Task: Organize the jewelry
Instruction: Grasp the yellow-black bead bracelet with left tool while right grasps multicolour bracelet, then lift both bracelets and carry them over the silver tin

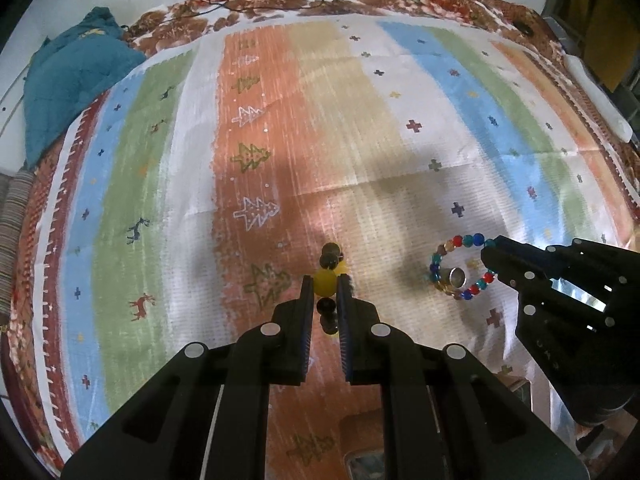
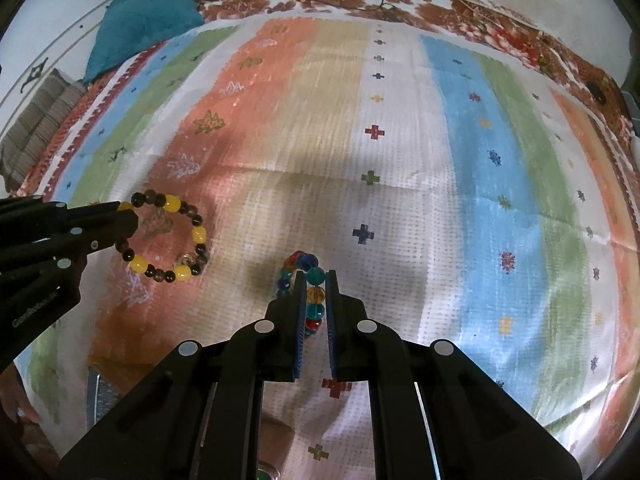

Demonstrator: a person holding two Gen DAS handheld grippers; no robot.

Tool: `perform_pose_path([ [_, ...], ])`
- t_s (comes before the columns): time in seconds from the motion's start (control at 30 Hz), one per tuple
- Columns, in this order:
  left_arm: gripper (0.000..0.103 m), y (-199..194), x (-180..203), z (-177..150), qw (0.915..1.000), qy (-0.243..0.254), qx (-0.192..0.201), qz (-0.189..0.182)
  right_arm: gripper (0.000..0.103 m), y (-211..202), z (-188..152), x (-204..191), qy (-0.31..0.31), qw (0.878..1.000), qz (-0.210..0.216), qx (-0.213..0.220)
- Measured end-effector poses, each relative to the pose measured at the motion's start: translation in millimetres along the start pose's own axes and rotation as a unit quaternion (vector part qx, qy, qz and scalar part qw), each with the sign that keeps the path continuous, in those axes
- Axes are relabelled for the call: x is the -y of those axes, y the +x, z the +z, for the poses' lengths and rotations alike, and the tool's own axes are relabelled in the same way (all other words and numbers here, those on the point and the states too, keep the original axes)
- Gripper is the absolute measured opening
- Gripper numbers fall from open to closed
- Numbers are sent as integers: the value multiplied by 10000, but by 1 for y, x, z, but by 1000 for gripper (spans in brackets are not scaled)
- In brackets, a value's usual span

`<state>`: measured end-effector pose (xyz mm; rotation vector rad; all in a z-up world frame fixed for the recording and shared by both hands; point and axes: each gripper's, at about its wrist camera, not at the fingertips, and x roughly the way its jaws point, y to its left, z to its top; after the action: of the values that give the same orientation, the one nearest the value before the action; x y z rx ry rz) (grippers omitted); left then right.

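— Holding anything, those two tongs?

— Both. The left gripper (image 1: 325,283) has its jaws drawn narrow on the yellow and dark bead bracelet (image 2: 168,236), clamped on one of its yellow beads. From the right wrist view the whole ring of that bracelet shows, hanging off the black fingertips above the orange stripe of the striped cloth (image 1: 360,128).

— And the other?

— The right gripper (image 2: 316,284) is pinched just as narrow on the multicoloured bead bracelet (image 1: 464,266). A teal bead sits at the tips, with amber, teal and red beads running back between the blue pads. From the left wrist view the loop hangs out from the fingertips over the white part of the cloth.

— Something silver in that loop?

— A small shiny metal cylinder (image 1: 456,276) shows through the ring. Whether it is part of the bracelet or lies on the cloth beneath, I cannot tell.

— Are the bracelets touching each other?

— No, they hang well apart, one per gripper.

— What else is around?

— A teal crumpled fabric (image 1: 76,80) at the far left corner, beside the floral edge of the covering.
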<state>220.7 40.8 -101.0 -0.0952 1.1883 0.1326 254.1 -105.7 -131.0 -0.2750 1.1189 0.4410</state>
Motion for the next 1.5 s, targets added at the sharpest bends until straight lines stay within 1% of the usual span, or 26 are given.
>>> perform_pose_path([
  [0.43, 11, -21, -3, -3, 9997, -111, 222, -54, 10, -17, -4, -3, 54, 9999, 32, 140],
  [0.53, 11, -30, -5, -4, 9993, -166, 332, -68, 10, -21, -5, -5, 27, 9999, 30, 145],
  [0.63, 11, -36, -5, -7, 9990, -213, 376, -131, 10, -27, -7, -6, -1, 9999, -6, 161],
  [0.73, 11, -40, -2, -12, 9991, -173, 376, -127, 10, -32, -9, -6, -18, 9998, 15, 203],
  [0.8, 11, -42, 1, -15, 9991, -124, 387, -113, 10, -35, -11, -8, -141, 9996, -86, 224],
  [0.93, 11, -47, 3, -19, 9990, -81, 431, -128, 10, -43, -13, -7, -125, 9995, -109, 284],
  [1.03, 11, -53, 5, -22, 9986, -66, 506, -140, 10, -50, -16, -8, -127, 9992, -46, 368],
  [1.13, 11, -60, 6, -25, 9982, -69, 572, -186, 10, -56, -19, -8, -50, 9991, 194, 383],
  [1.23, 11, -68, 7, -28, 9975, -97, 662, -227, 10, -63, -22, -12, -128, 9986, 139, 497],
  [1.5, 11, -90, 10, -42, 9955, -123, 883, -323, 10, -81, -32, -20, -171, 9979, 154, 612],
])
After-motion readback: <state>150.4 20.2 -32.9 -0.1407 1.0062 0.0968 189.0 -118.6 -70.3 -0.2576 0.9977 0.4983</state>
